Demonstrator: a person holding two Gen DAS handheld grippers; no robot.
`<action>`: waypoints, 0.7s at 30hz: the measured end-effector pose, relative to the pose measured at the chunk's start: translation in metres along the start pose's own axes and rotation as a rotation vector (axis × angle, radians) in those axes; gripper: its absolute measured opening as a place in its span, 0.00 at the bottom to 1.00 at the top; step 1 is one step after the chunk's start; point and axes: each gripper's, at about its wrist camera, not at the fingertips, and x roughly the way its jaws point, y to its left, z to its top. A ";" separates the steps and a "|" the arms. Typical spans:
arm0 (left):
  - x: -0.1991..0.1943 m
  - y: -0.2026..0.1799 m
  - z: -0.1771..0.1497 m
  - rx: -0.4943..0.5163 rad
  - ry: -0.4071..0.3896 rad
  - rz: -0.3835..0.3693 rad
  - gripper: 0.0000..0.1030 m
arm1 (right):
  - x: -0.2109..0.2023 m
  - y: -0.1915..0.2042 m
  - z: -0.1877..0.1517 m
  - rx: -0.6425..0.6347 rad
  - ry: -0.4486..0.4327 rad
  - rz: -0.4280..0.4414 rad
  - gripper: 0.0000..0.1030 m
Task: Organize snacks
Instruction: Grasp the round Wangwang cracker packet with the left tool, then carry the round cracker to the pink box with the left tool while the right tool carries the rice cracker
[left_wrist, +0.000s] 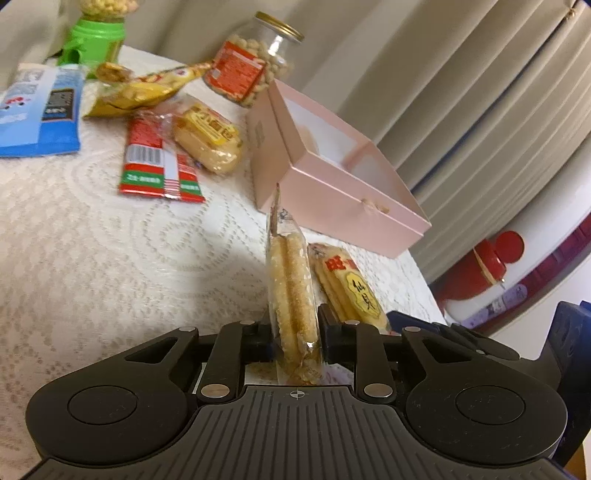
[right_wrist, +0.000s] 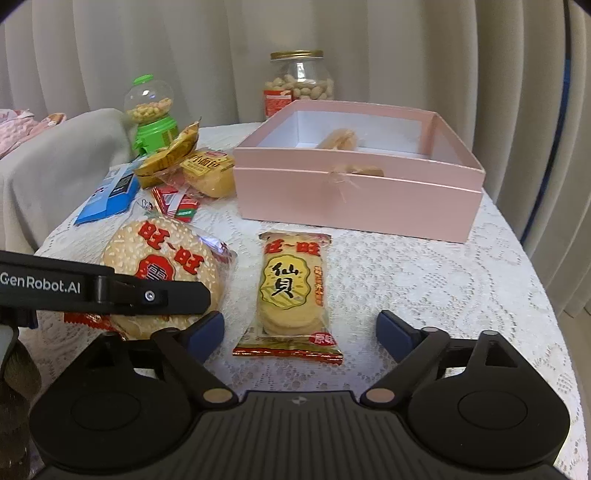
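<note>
We're seeing left gripper (left_wrist: 295, 332) fingers clamping the round rice cracker pack (left_wrist: 293, 295) edge-on, lower centre; right gripper (right_wrist: 300, 326) fingers spread wide around the senbei pack (right_wrist: 293, 291) on the counter (right_wrist: 424, 280)

Two jars (right_wrist: 298, 79), one pink box (right_wrist: 358, 192), two rice-cracker packs (right_wrist: 293, 291).

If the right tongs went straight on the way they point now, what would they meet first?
Most likely the yellow cracker pack, lying flat on the tablecloth between the open right tongs. The pink box lies farther along that line; depth is hard to judge.
</note>
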 end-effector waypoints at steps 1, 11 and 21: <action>-0.003 0.001 0.000 0.001 -0.008 0.005 0.24 | 0.001 0.000 0.001 -0.003 0.005 0.009 0.92; -0.032 0.015 0.006 -0.015 -0.080 0.095 0.23 | -0.009 -0.009 0.007 0.023 0.021 0.031 0.93; -0.031 0.000 0.001 0.054 -0.066 0.114 0.23 | 0.016 -0.012 0.029 0.055 0.063 0.041 0.85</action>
